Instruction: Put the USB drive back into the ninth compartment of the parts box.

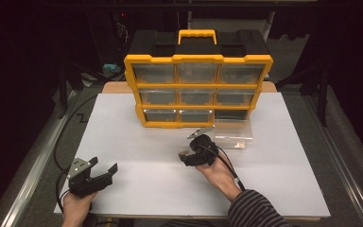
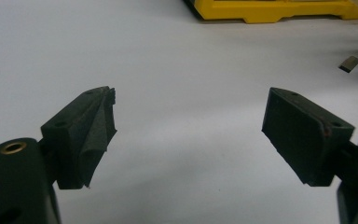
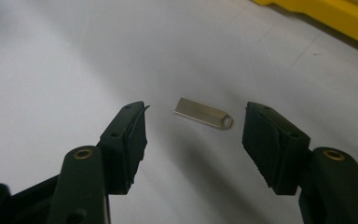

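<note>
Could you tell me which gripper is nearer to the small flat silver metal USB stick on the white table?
The right gripper: its open jaws flank the small flat silver metal USB stick. The left gripper sits well off to its left, near the table's front edge.

Left tool (image 1: 105,166): matte black body, two wedge-shaped black jaws with rubbery pads (image 2: 98,135), one pad edge frayed; brass-ringed screw hole (image 2: 12,148) at the jaw base, grey three-cornered plate (image 1: 79,166) on top, black cable (image 1: 59,151) trailing off toward 11 o'clock. Right tool (image 1: 192,143): same black build, brass-ringed holes (image 3: 82,153), grey plate, black cable (image 1: 229,166) along the forearm. Right sleeve (image 1: 257,210): dark with thin light stripes
</note>
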`<state>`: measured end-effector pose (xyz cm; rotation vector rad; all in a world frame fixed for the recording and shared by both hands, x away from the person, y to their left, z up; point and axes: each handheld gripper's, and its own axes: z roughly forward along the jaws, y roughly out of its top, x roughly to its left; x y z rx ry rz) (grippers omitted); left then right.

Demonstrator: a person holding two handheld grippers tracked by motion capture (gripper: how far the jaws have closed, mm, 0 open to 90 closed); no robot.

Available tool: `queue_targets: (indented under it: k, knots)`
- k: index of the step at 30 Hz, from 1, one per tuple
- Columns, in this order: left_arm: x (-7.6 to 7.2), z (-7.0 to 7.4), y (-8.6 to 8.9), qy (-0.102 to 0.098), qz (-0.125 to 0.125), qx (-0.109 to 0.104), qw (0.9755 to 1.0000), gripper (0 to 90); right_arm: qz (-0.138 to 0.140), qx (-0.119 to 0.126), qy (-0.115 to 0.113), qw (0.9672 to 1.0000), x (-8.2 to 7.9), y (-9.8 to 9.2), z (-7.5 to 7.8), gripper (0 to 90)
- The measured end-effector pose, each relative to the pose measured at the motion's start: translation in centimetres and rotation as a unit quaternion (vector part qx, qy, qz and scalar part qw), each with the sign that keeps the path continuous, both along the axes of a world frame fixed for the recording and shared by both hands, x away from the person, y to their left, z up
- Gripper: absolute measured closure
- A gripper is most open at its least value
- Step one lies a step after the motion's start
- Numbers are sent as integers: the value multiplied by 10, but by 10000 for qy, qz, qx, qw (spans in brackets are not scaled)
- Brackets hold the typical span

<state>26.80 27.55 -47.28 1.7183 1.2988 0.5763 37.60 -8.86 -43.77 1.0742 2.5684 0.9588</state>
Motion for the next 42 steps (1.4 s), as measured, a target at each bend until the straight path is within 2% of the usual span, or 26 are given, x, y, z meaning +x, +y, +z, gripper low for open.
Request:
queue_targets:
  k: [4,5,6,7,8,9,13,15,18,21,23,24,25,29,32,39,42]
  knots:
    - [0,0,0,5,-15,12,10000,181,-149,-180,375,9990,7,8,-2,409]
    - [0,0,0,8,-22,19,10000,182,-132,-230,403,9988,9,10,-2,411]
    - [0,0,-1,5,-28,29,10000,182,-222,-247,544,9980,10,12,-2,412]
    - [0,0,-1,7,-38,38,10000,182,-178,-273,528,9981,12,13,-2,413]
    - [0,0,-1,13,-45,45,10000,182,-272,-309,636,9971,13,15,-2,414]
    - [0,0,-1,12,-51,46,10000,182,-218,-332,622,9973,16,16,-2,414]
    - [0,0,-2,7,-79,46,10000,182,-376,-392,838,9950,24,20,-3,422]
    - [0,0,-2,14,-98,46,9999,183,-367,-402,836,9950,27,21,-4,424]
    - [0,0,-1,-1,-92,12,10000,183,-388,-368,959,9940,30,23,-5,427]
    - [0,0,-1,-5,-99,18,9999,184,-426,-475,1055,9924,31,27,-6,434]
    - [0,0,-2,-3,-105,23,9999,184,-417,-498,1029,9926,32,29,-7,441]
    - [0,0,-2,-4,-105,26,9999,184,-498,-517,1111,9912,31,30,-6,442]
    - [0,0,-2,-3,-104,28,9999,184,-429,-526,1047,9922,32,31,-6,442]
    - [0,0,-2,1,-101,28,9999,185,-389,-624,993,9923,31,35,-7,443]
    - [0,0,-2,5,-112,45,9999,185,-324,-791,867,9926,28,39,-7,450]
    - [0,0,-2,13,-111,45,9999,185,-372,-999,674,9920,26,40,-7,519]
    - [0,0,-2,14,-112,46,9999,185,-352,-996,686,9920,27,39,-7,528]
